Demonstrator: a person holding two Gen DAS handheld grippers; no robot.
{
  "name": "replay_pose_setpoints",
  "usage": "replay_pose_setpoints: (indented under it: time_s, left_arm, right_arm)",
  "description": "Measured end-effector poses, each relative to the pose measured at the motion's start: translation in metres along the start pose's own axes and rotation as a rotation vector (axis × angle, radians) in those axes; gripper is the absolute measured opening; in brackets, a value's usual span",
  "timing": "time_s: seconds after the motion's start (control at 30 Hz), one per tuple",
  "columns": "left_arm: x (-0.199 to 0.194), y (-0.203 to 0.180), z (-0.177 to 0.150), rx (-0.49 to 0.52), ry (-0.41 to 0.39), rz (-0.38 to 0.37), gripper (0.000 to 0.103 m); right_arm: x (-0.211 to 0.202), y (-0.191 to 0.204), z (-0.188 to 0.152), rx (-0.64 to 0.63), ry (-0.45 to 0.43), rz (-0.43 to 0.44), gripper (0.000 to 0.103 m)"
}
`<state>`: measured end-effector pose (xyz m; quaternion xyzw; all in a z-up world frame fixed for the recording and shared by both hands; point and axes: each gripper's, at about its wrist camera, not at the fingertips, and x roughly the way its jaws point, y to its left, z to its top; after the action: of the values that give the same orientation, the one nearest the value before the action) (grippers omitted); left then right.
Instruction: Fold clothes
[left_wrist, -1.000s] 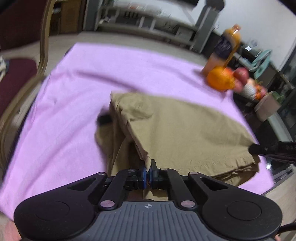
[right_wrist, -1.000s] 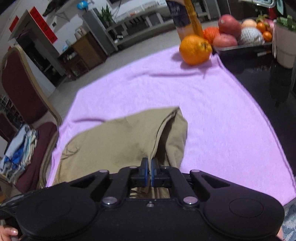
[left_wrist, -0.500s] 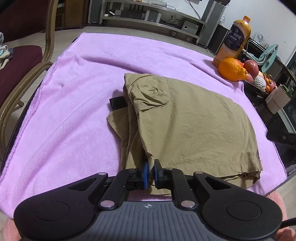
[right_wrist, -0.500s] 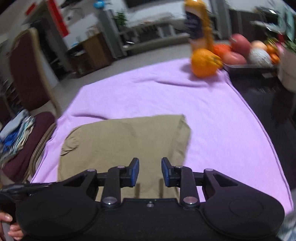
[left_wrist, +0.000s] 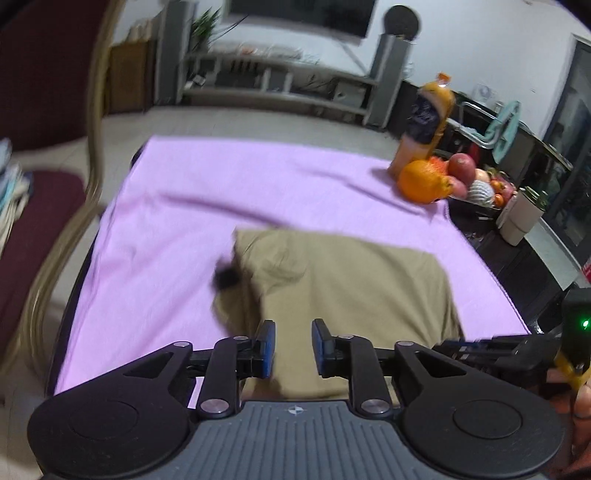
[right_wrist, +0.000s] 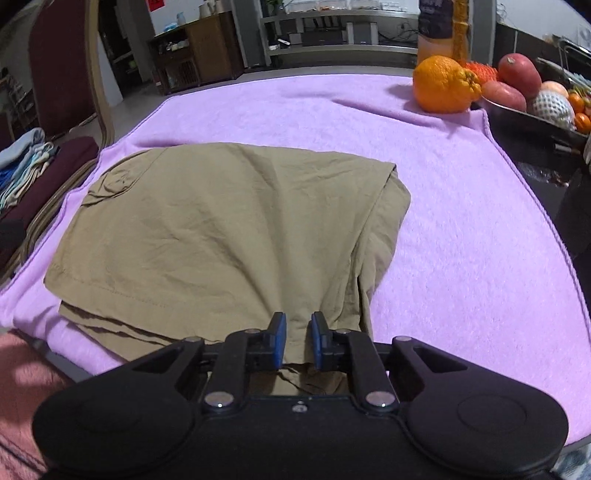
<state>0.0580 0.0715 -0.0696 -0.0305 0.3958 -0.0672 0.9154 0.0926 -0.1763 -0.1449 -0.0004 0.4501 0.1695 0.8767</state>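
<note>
Left wrist view: the left gripper (left_wrist: 293, 347) hangs with its blue-padded jaws apart and nothing between them, just above the near edge of the khaki garment (left_wrist: 351, 291). That folded garment lies on a purple towel (left_wrist: 207, 206) covering the tabletop; motion blur smears its left edge, where a small dark object (left_wrist: 226, 277) cannot be identified. A juice bottle (left_wrist: 424, 123) stands behind an orange (left_wrist: 423, 180).

Right wrist view: the right gripper (right_wrist: 297, 341) is likewise parted, empty, over the garment's wrinkled, thin-woven near hem, layered edges showing. A dark tray (right_wrist: 532, 118) at the far right holds apples and netted fruit, partly cut off
</note>
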Motion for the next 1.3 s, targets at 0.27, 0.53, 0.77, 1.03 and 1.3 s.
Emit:
replay_pose_setpoints:
  time_s: [0.27, 0.53, 0.77, 1.03, 1.3]
  left_arm:
    - [0.058, 0.002, -0.021, 0.061, 0.123, 0.064, 0.032]
    - [0.051, 0.008, -0.032, 0.056, 0.079, 0.051, 0.032]
    - [0.049, 0.008, -0.034, 0.057, 0.066, 0.038, 0.032]
    - [0.05, 0.013, -0.034, 0.051, 0.067, 0.016, 0.032]
    - [0.05, 0.013, -0.034, 0.039, 0.062, 0.014, 0.032]
  right_arm:
    - [-0.008, -0.002, 0.003, 0.025, 0.01, 0.005, 0.015]
    - [-0.037, -0.025, 0.048, 0.217, -0.143, 0.047, 0.026]
    - [0.029, -0.026, 0.091, 0.331, -0.045, 0.401, 0.026]
    - [0.089, -0.089, 0.086, 0.573, -0.114, 0.269, 0.0]
    - [0.039, -0.129, 0.09, 0.62, -0.255, 0.021, 0.008]
